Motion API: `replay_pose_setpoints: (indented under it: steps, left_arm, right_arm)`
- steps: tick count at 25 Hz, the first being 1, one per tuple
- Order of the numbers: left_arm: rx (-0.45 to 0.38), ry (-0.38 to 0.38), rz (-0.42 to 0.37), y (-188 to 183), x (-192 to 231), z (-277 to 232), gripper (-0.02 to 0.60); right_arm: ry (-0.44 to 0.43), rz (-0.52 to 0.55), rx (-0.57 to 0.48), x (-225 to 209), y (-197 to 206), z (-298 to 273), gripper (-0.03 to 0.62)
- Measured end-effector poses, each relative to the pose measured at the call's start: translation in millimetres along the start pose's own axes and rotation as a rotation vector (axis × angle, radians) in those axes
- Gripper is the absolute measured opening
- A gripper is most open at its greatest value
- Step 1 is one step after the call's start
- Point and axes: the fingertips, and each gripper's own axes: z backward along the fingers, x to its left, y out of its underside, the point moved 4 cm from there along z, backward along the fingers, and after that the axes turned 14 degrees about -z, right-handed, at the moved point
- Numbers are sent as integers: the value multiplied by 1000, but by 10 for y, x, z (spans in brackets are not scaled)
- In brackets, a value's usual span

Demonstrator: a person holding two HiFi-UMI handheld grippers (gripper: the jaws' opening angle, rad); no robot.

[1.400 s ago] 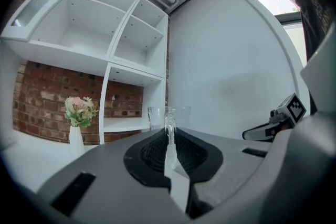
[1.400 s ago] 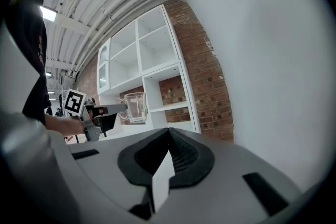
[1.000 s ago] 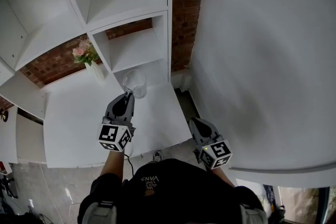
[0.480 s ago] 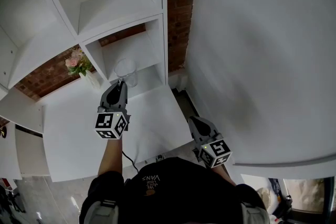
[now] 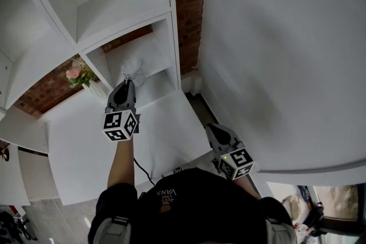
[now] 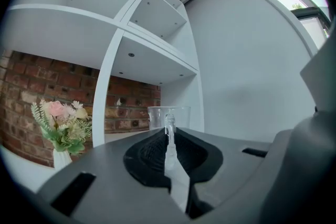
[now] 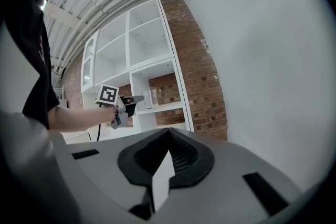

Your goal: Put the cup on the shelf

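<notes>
Head view puts my left tongs [image 5: 127, 84] in the upper left of the frame, jaws pinched tight on the clear cup [image 5: 132, 70]. The cup is inside a white shelf [image 5: 157, 55] compartment, right of the flowers [image 5: 74, 72]; whether it rests on the board I cannot tell. My right tongs [image 5: 210, 128] hang lower right, closed on nothing.

**Legible Markings**

I read one marking only: white "VANS" lettering, upside down in the head view, on the person's black shirt [image 5: 189, 208] near the collar. Smaller lines printed beside it are too fine to read.
</notes>
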Motion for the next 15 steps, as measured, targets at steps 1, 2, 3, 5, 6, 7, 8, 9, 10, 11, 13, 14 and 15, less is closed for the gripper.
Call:
replay_pose_setpoints:
  steps: [1,2,3,5,6,7,8,9,10,11,13,14,15]
  left_arm:
    - [4,-1,3,12,9,-19,26]
    - [7,-2,7,23,16,-35,26]
    - [10,-3,11,34,22,-49,26]
    - [14,-8,20,59,31,-73,26]
    - [15,-11,22,69,36,-82,26]
    - [15,-14,23,75,40,-90,26]
    - [15,-16,22,79,41,-99,26]
    - [15,-16,19,82,40,-112,26]
    - [16,-16,14,85,39,-129,26]
    - [17,-16,11,89,40,-149,26]
    - [22,-21,7,95,49,-194,26]
    - [27,-23,4,95,55,-220,26]
    - [35,-25,1,93,62,-248,26]
  right_arm:
    - [2,0,0,-6,0,1,0]
    - [5,0,0,-13,-1,2,0]
    - [6,-1,0,-19,-3,3,0]
    - [2,-12,4,-13,-2,3,0]
    - [-2,-20,8,-5,3,3,0]
    - [-2,-22,10,-5,6,4,0]
    - [4,-16,9,-13,7,4,0]
    - [9,-10,9,-22,9,2,0]
    - [11,-7,9,-26,13,-3,0]
    - [9,-4,11,-24,18,-11,0]
    - [2,-3,14,-3,23,-32,0]
    - [-2,-5,17,13,24,-42,0]
    - [-5,-7,19,23,27,-49,0]
